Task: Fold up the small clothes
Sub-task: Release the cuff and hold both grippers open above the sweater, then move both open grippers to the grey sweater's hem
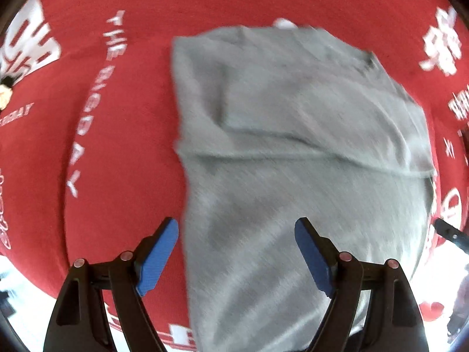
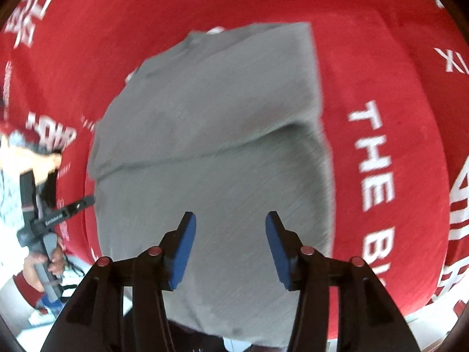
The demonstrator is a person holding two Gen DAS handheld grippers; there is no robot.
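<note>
The grey garment (image 1: 293, 152) lies folded on the red cloth (image 1: 123, 146), long axis running 12 to 6 o'clock, fold edge crosswise mid-length. Left gripper (image 1: 236, 252) hangs above it, jaws apart and empty. Right gripper (image 2: 230, 249) likewise.

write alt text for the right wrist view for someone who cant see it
A grey garment, partly folded, lies on a red cloth with white lettering. The right gripper hangs over it, blue-padded jaws open and empty. At the left edge, a hand holds the left gripper.
</note>
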